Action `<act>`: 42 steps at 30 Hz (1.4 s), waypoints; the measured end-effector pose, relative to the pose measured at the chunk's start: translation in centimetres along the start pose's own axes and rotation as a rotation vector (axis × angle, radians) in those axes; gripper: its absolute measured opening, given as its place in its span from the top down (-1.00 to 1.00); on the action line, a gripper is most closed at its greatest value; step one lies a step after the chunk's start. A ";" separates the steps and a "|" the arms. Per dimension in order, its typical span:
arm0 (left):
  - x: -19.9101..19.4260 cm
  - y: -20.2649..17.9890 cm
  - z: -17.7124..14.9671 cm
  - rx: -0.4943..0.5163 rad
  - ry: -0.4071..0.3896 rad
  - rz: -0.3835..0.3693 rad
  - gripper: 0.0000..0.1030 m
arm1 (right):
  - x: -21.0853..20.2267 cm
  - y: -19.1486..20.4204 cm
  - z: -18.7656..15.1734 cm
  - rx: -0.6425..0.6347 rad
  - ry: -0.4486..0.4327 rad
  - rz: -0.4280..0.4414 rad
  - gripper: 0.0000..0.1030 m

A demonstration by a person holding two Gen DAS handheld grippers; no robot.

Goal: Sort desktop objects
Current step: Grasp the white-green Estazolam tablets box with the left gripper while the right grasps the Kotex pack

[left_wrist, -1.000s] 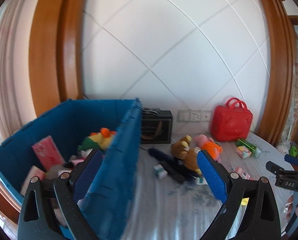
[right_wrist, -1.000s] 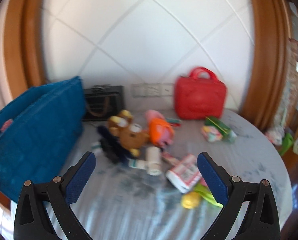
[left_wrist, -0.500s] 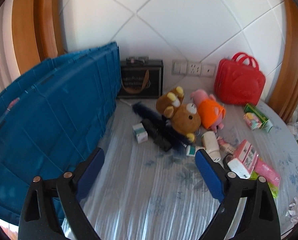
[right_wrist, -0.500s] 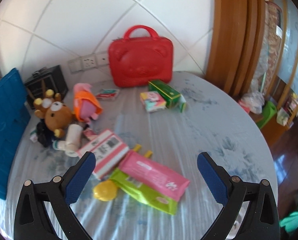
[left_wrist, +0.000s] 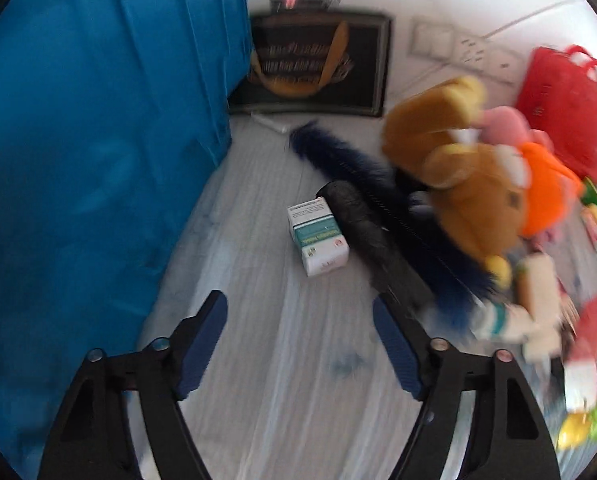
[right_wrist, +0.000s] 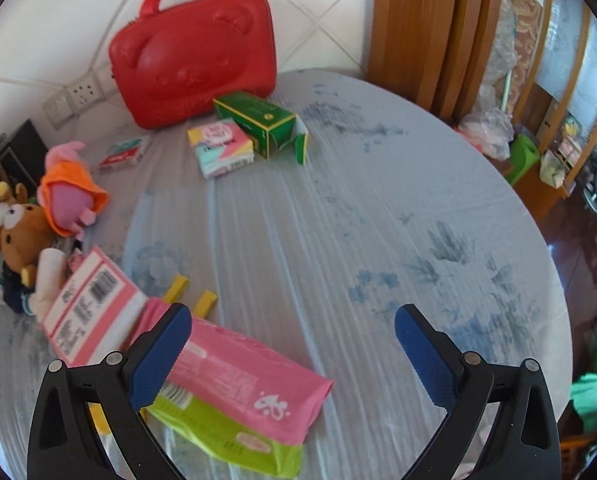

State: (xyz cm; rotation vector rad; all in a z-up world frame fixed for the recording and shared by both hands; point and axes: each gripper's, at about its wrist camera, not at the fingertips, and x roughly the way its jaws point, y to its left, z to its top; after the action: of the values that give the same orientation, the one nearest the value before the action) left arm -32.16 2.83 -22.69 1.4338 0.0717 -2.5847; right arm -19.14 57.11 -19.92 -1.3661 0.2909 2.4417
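Note:
My left gripper hangs over the pale cloth with its jaws closing and nothing between them. Just ahead of it lies a small white and teal box beside a black roll and a dark blue fuzzy brush. A brown plush bear sits to the right. My right gripper is open over bare cloth. Its left finger overlaps a pink packet lying on a green packet. A pink and white box lies left of them.
A tall blue crate fills the left wrist view's left side. A red case, a green carton, a pastel box and an orange and pink plush sit further back. The round table's edge curves at the right.
Both grippers dropped toward the table and tilted down. The left one left the crate, drew near the small box and narrowed its jaws. The right one swung right, over the packets.

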 end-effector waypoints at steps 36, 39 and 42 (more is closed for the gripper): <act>9.6 0.4 4.2 0.019 0.077 0.010 0.25 | 19.0 7.9 15.3 -0.104 0.089 0.108 -1.00; 9.6 0.3 4.4 0.039 0.072 0.011 0.27 | 18.6 9.4 15.3 -0.160 0.078 0.081 -0.43; 9.2 0.5 4.2 0.028 0.071 0.008 0.27 | 18.4 10.4 15.0 -0.183 0.078 0.069 -0.38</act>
State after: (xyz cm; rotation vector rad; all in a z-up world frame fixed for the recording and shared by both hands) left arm -40.30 0.50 -28.25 1.5330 0.0397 -2.5379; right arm -43.86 55.85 -27.64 -1.5535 0.1378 2.5280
